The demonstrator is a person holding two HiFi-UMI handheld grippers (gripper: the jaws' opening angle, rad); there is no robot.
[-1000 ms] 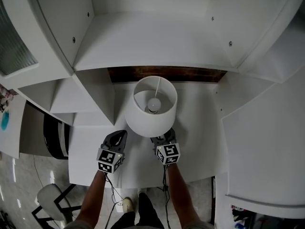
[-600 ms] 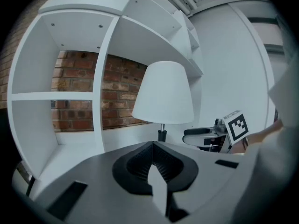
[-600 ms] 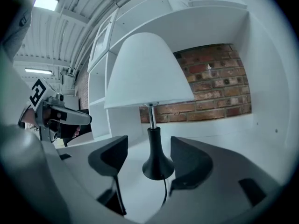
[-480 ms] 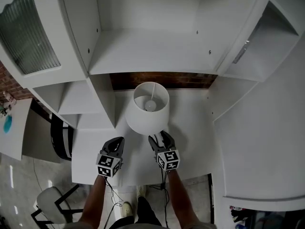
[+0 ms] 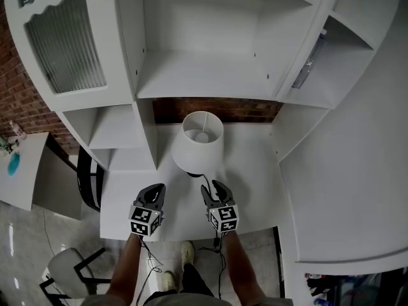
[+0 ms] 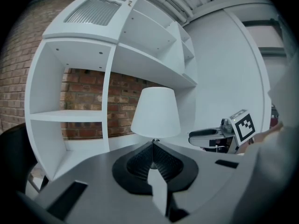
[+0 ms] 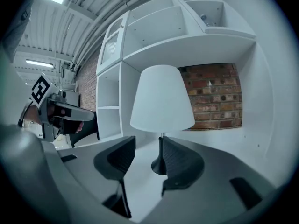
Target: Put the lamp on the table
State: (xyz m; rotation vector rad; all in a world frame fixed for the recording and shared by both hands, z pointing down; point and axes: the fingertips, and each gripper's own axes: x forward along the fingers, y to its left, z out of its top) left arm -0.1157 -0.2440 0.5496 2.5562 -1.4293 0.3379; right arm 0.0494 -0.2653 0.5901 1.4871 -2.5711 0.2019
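Observation:
The lamp (image 5: pixel 201 139), with a white cone shade and a dark foot, stands upright on the white table (image 5: pixel 255 171) below the shelves. In the right gripper view the lamp (image 7: pixel 161 99) rises just past the jaws, and its foot (image 7: pixel 159 164) shows in the gap but beyond the tips. My right gripper (image 5: pixel 212 187) (image 7: pixel 148 141) sits a little in front of the lamp; its jaws are closing with nothing between them. My left gripper (image 5: pixel 157 189) (image 6: pixel 153 146) is shut and empty, to the left, near the table's front edge.
A white shelf unit (image 5: pixel 191 75) overhangs the table, with side compartments (image 5: pixel 118 129) on the left and a wall panel (image 5: pixel 344 158) on the right. A brick wall (image 5: pixel 217 109) backs the table. A dark chair (image 5: pixel 86 177) stands left, and a stool (image 5: pixel 64 266) sits on the floor.
My right gripper has drawn back from under the lampshade toward the table's front edge and its jaws have narrowed. The lamp stays standing on the table. The head view has pulled back.

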